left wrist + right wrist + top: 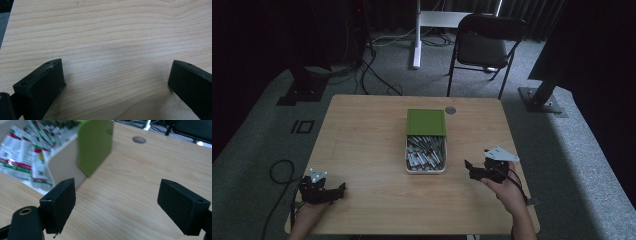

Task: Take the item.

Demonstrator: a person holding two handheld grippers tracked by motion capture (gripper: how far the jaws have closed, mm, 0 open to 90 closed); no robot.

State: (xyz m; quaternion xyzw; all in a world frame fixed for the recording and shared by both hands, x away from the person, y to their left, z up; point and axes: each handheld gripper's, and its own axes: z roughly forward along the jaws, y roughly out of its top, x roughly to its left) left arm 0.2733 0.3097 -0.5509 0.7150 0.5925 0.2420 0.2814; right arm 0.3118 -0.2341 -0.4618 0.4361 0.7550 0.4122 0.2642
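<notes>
A white box (426,169) (63,162) stands in the middle of the wooden table (362,150), full of several white sachets (424,154) (22,152) with red and green print. Its green lid (426,122) (95,145) is slid back over the far half. My left gripper (343,188) (116,80) rests low over bare wood near the front left corner, open and empty. My right gripper (467,165) (117,202) hovers just right of the box, jaws spread wide with nothing between them.
A round cable hole (450,110) (139,139) sits in the table behind the box. Beyond the table stand a black folding chair (484,42), a white stand post (417,35) and black frame feet (542,100). Cables (279,172) lie on the grey carpet.
</notes>
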